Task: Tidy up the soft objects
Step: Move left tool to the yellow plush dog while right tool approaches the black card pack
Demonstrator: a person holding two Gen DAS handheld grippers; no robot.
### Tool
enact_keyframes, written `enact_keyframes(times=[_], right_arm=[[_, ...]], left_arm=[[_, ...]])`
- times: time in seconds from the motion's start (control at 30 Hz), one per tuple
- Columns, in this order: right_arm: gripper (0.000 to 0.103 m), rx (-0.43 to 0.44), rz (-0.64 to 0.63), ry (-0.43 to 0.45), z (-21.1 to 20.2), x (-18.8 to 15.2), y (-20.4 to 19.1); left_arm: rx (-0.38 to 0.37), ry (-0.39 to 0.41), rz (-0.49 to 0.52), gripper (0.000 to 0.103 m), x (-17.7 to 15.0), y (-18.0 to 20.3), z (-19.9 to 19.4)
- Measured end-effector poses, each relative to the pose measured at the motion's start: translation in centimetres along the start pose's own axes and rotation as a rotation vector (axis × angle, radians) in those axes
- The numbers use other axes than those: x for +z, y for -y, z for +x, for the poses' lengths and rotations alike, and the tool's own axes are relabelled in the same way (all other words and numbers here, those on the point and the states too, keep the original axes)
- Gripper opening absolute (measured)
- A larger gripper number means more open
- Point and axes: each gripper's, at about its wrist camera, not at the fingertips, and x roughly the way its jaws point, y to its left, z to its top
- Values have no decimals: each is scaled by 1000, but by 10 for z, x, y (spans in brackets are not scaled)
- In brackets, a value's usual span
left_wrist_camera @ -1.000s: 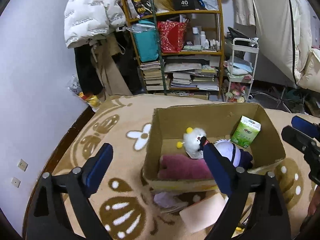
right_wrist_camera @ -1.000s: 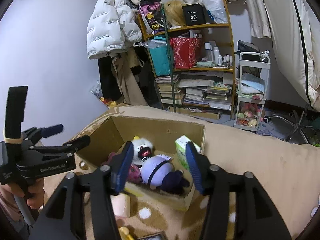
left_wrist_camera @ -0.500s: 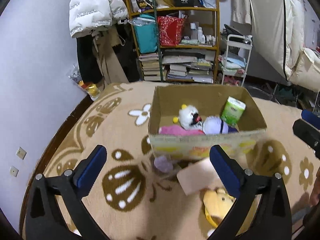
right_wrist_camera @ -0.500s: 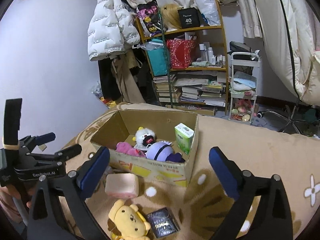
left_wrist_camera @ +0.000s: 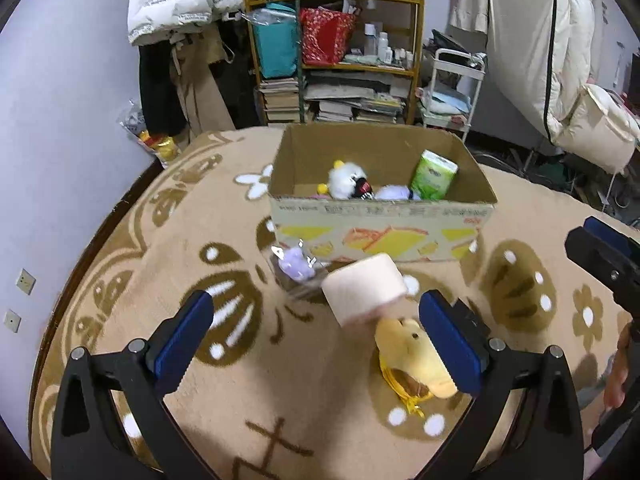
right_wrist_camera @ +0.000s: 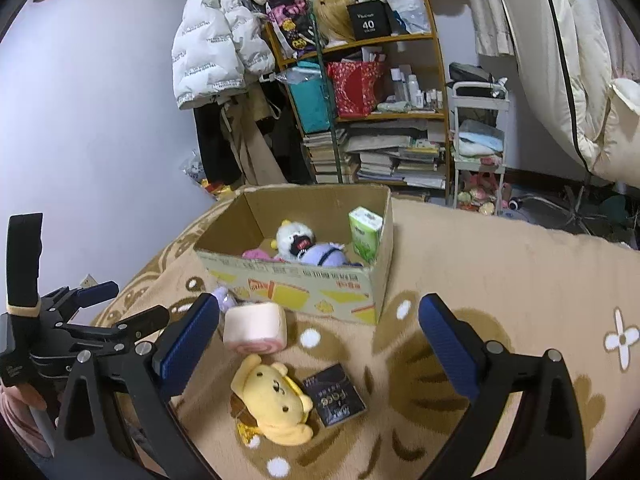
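A cardboard box (left_wrist_camera: 380, 232) (right_wrist_camera: 296, 284) stands on the patterned blanket; inside lie a white plush (right_wrist_camera: 294, 240), a purple plush (right_wrist_camera: 324, 256), a pink soft thing (right_wrist_camera: 256, 255) and a green tissue pack (left_wrist_camera: 434, 174) (right_wrist_camera: 365, 232). In front of the box lie a pink roll cushion (left_wrist_camera: 364, 292) (right_wrist_camera: 256, 326), a yellow bear plush (left_wrist_camera: 416, 358) (right_wrist_camera: 276, 400) and a small purple toy in clear wrap (left_wrist_camera: 296, 266) (right_wrist_camera: 225, 298). My left gripper (left_wrist_camera: 320, 344) hangs open above the cushion, nothing between its fingers. My right gripper (right_wrist_camera: 320, 344) is open and holds nothing, back from the box.
A dark booklet (right_wrist_camera: 334, 394) lies beside the bear. Behind the blanket's far edge stand a cluttered shelf (left_wrist_camera: 340, 40), a white trolley (right_wrist_camera: 480, 140) and hanging coats (right_wrist_camera: 212, 40). The left gripper (right_wrist_camera: 80, 332) shows at the left of the right wrist view, a hand under it.
Both grippers have drawn back from the box toward the near side, and both have opened wider. The cushion, bear and booklet in front of the box have come into view.
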Motion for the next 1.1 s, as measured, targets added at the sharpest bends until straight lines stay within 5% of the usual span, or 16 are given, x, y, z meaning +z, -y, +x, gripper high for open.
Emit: enact_keyframes(times=[1.1], right_arm=[[103,-30,51,-276,87,-25,26]], left_arm=[[-145,-136,61,102,-28,52,78]])
